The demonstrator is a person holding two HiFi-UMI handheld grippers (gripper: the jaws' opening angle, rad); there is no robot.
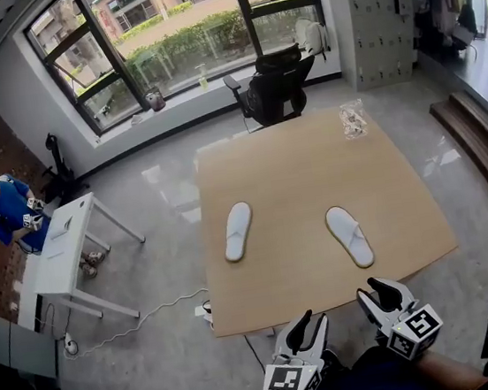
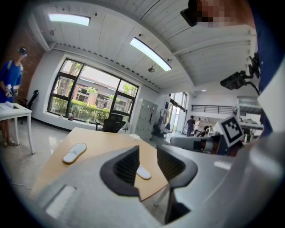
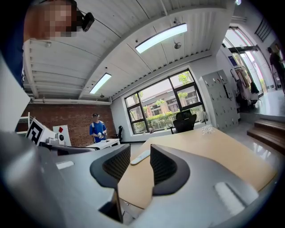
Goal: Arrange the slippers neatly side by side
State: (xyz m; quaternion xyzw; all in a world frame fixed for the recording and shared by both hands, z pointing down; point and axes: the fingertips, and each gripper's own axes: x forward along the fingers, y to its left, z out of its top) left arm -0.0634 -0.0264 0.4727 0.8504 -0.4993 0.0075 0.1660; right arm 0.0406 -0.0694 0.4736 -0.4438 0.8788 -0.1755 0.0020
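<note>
Two white slippers lie apart on the wooden table [image 1: 293,161], toes pointing away from me: the left slipper [image 1: 238,231] and the right slipper [image 1: 349,235], angled slightly outward. Both grippers hover just off the table's near edge. My left gripper [image 1: 312,321] is open and empty. In the left gripper view the left slipper [image 2: 74,152] lies far left, and the right slipper [image 2: 143,172] shows through the gap of that gripper [image 2: 148,158]. My right gripper [image 1: 374,290] is open and empty too. One slipper [image 3: 140,156] shows far off between its jaws [image 3: 140,151].
A clear packet [image 1: 353,119] sits at the table's far right corner. A black office chair [image 1: 276,85] stands behind the table. At the left are a small white table [image 1: 65,258] and a person in blue [image 1: 10,211]. Wooden steps [image 1: 483,149] run along the right.
</note>
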